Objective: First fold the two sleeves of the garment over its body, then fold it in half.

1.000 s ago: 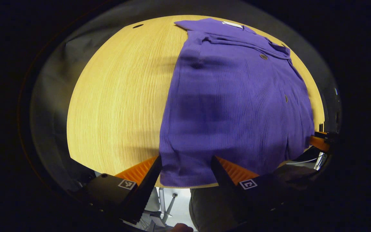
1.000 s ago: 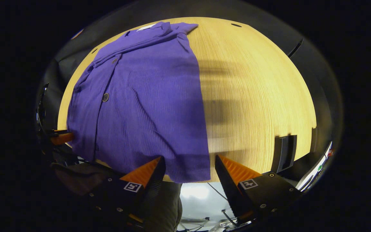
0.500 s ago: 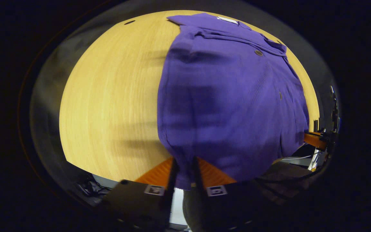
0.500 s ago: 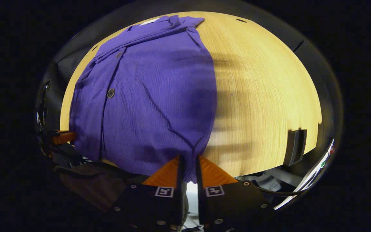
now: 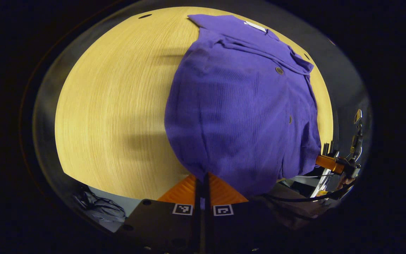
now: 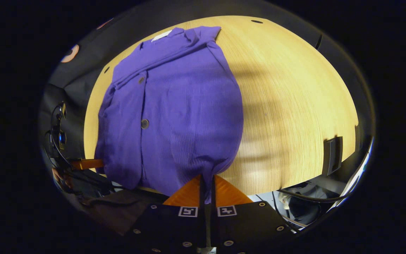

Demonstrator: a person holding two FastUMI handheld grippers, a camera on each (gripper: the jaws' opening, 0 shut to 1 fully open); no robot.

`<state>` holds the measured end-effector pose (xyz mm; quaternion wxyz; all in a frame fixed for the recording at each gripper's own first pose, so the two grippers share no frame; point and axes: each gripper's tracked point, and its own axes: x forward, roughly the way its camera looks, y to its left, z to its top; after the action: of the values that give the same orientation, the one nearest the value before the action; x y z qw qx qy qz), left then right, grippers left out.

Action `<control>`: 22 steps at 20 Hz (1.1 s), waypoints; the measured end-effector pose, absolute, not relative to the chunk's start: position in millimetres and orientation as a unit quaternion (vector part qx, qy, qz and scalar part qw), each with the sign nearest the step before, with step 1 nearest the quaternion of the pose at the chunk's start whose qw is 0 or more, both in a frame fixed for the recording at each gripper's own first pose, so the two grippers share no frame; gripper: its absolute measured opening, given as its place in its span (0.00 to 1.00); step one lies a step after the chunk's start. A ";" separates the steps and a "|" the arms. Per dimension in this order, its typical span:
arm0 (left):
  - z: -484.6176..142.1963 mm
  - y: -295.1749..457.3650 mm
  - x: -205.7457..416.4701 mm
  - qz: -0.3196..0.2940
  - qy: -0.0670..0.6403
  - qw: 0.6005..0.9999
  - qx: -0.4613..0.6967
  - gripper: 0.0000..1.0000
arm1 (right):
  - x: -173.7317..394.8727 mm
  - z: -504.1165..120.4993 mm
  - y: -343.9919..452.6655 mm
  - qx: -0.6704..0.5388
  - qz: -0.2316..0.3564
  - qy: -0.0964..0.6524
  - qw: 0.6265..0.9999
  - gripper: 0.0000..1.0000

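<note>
- Lying on a pale wood-grain table (image 5: pixel 111 106) — a purple garment (image 5: pixel 238 106) of ribbed, crinkled knit, round buttons down the front, sleeves folded in over the body.
- Pinching the near hem: left gripper (image 5: pixel 202 183), fingers closed on a bunched corner.
- Clamped likewise — right gripper (image 6: pixel 206 181), cloth puckering upward between the fingers.

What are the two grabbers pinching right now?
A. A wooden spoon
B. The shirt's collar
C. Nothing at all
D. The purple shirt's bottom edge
D: the left gripper and the right gripper are each closed on the near hem of the purple shirt, lifting it off the wooden table.
</note>
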<state>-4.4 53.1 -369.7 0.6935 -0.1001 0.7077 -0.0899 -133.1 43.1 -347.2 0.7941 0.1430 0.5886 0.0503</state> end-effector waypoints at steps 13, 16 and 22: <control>-286.5 50.3 103.8 -0.197 0.655 0.724 -0.092 0.07 | -43.9 -237.7 63.0 0.144 0.042 0.491 0.858 0.06; -273.9 56.9 131.7 -0.215 0.645 0.730 -0.067 0.07 | -20.7 -211.0 63.8 0.144 0.030 0.469 0.871 0.06; -233.2 62.6 208.5 -0.224 0.602 0.765 -0.040 0.07 | 45.9 -155.3 60.4 0.117 0.046 0.424 0.897 0.05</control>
<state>208.5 62.6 -233.2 0.7653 -0.0399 0.6021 -0.2241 45.9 60.4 -155.3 0.8966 0.1175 0.4244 0.0457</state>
